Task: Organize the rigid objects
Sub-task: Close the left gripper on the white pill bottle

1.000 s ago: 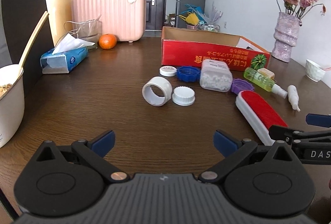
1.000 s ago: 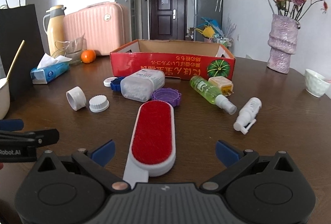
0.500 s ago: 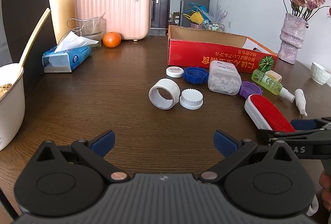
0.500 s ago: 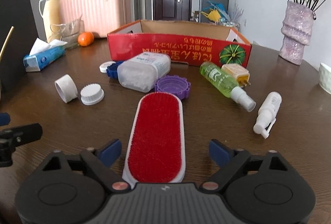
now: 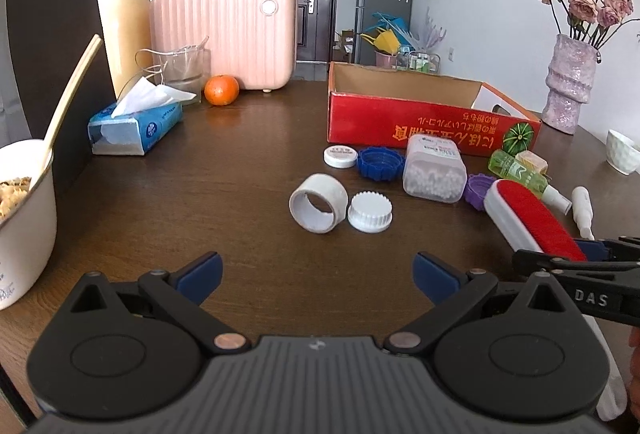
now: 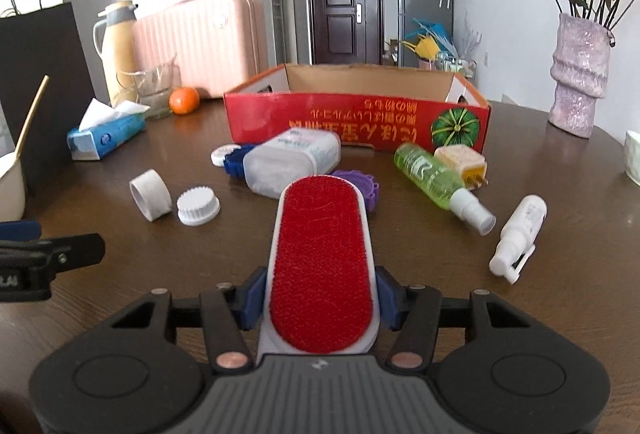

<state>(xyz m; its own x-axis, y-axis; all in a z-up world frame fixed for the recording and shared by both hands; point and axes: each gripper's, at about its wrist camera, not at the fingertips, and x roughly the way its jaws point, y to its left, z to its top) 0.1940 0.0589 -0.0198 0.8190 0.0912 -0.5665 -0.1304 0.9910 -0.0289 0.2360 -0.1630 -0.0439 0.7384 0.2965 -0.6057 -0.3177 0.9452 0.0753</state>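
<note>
My right gripper (image 6: 320, 298) is shut on the red lint brush (image 6: 322, 258), its blue pads against both white sides; the brush also shows in the left wrist view (image 5: 532, 222). My left gripper (image 5: 316, 272) is open and empty above the table, short of a white ring (image 5: 318, 207) and a white ribbed cap (image 5: 370, 211). An open red cardboard box (image 6: 356, 117) stands beyond. In front of it lie a clear pill container (image 6: 292, 161), a purple cap (image 6: 360, 185), a blue cap (image 5: 380, 163), a green spray bottle (image 6: 436, 179) and a white spray bottle (image 6: 520, 234).
At the left stand a tissue box (image 5: 134, 123), an orange (image 5: 221, 89), a pink case (image 5: 228, 33), a thermos (image 5: 126, 29), a black bag (image 5: 44, 45) and a white bowl with a spoon (image 5: 24, 218). A vase of flowers (image 5: 570, 85) and a small white cup (image 5: 622, 151) stand at the right.
My right gripper moved forward over the lint brush and closed on its sides. My left gripper stayed open and shifted only slightly.
</note>
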